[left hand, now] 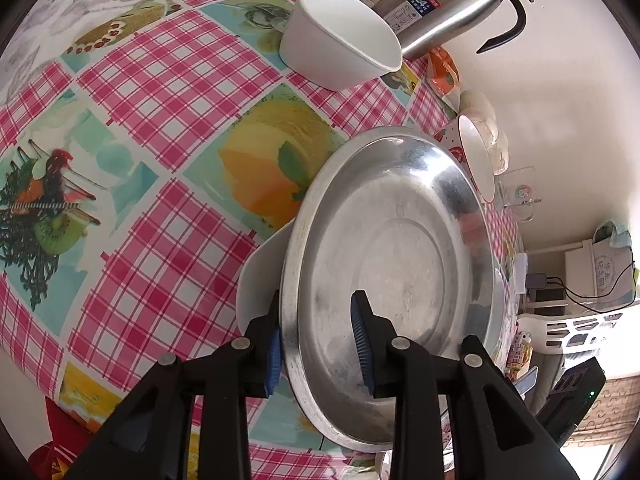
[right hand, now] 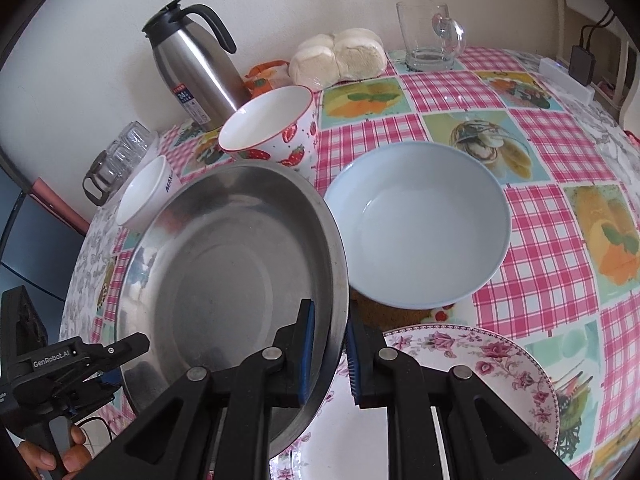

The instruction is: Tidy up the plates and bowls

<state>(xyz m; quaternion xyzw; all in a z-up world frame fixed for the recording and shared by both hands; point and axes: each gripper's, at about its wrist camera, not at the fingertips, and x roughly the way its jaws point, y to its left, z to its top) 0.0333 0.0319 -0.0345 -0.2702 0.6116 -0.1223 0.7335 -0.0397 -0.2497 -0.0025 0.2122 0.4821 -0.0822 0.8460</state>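
Observation:
A large steel plate (left hand: 400, 248) (right hand: 236, 264) hangs tilted between both grippers. My right gripper (right hand: 330, 360) is shut on its near rim, one pad inside and one outside. At the opposite rim, my left gripper (left hand: 318, 356) (right hand: 120, 364) stands open: the rim runs between the blue pads (left hand: 362, 354), and the inner pad is clear of the wall. A floral plate (right hand: 480, 360) lies partly under the steel plate. In the left wrist view a white dish edge (left hand: 260, 280) shows beneath it. Behind it sit a pale blue bowl (right hand: 420, 232), a strawberry-patterned bowl (right hand: 276, 132) (left hand: 476, 156) and a small white bowl (right hand: 144, 196) (left hand: 340, 36).
A steel thermos jug (right hand: 192, 68) (left hand: 444, 4), bagged bread rolls (right hand: 340, 56) and a glass mug (right hand: 428, 40) line the wall side of the checked tablecloth (right hand: 552, 272). Small glasses (right hand: 120, 156) stand at the far left. A hand (right hand: 52, 452) holds the left gripper's handle.

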